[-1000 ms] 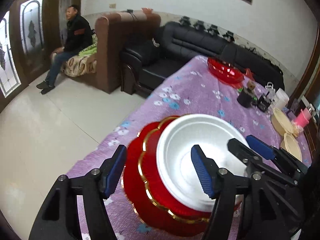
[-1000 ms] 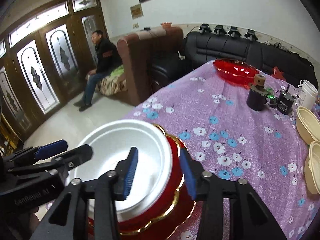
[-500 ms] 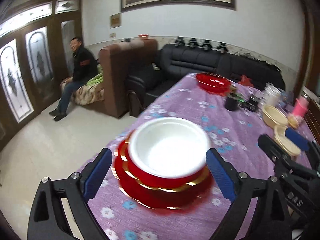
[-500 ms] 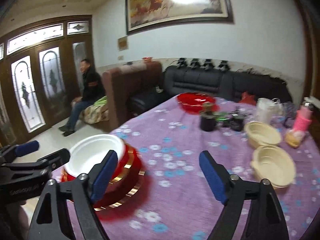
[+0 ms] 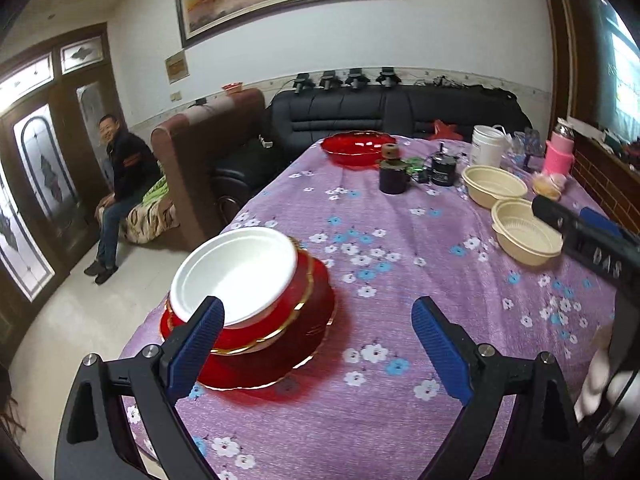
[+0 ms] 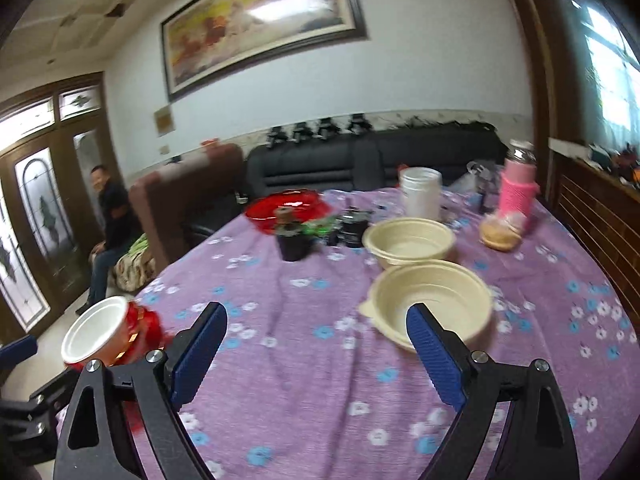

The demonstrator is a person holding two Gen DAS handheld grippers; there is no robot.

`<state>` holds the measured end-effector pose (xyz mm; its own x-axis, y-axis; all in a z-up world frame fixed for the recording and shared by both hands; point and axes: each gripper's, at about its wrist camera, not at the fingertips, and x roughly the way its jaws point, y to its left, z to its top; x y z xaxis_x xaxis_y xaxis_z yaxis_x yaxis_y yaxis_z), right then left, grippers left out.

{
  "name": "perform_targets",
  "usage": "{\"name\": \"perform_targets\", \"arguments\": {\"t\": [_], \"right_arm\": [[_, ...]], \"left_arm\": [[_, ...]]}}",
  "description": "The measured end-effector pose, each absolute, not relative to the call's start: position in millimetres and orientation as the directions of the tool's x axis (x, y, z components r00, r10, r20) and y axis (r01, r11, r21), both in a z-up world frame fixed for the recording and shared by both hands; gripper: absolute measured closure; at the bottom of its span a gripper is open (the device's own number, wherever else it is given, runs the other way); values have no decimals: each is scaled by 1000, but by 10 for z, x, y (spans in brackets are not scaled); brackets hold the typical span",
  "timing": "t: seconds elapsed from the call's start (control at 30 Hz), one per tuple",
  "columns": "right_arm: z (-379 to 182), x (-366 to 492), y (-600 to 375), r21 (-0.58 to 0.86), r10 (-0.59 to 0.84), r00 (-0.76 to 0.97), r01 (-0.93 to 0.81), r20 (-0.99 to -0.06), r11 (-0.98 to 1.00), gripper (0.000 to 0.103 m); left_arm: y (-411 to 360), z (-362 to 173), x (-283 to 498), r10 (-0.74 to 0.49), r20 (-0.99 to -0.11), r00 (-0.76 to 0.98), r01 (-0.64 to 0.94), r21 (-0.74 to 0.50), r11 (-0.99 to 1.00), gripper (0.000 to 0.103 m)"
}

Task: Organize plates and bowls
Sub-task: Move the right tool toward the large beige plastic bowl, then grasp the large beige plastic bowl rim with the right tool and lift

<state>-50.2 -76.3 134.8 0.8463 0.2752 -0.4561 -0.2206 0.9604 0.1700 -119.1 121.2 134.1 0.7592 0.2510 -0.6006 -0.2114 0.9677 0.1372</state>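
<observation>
Further along the table [image 5: 400, 360]: two cream bowls [image 6: 432, 300], red glass dish [image 5: 354, 148], dark cup [image 5: 392, 176], white jar [image 6: 420, 196], pink bottle [image 6: 516, 192]. Nothing between either pair of blue pads. Left tongs [image 5: 316, 344] and right tongs [image 6: 316, 352] both spread wide, holding nothing. Pulled back since half a second ago, with the white bowl [image 5: 236, 272] left nested in the red-and-gold stack [image 5: 288, 336] near the table's left edge. Blurred in the right view, stack partly cut by the left finger.
</observation>
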Motion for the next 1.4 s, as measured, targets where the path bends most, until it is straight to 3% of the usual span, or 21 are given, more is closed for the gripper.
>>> {"name": "perform_targets", "arguments": {"t": [0.23, 0.5, 0.8, 1.4], "right_arm": [[1274, -292, -1149, 208, 229, 844, -143, -485, 968, 9], [1184, -157, -1373, 192, 151, 890, -74, -429, 979, 9], [1023, -80, -1613, 178, 68, 894, 14, -442, 984, 9], [1267, -134, -1489, 133, 52, 909, 5, -415, 991, 9]], "left_arm": [[1029, 1285, -1125, 218, -624, 750, -179, 125, 976, 8], [1016, 1166, -1098, 149, -652, 743, -186, 12, 982, 8], [766, 1023, -1034, 158, -654, 740, -182, 32, 983, 8], [737, 982, -1268, 63, -646, 760, -94, -13, 996, 8]]}}
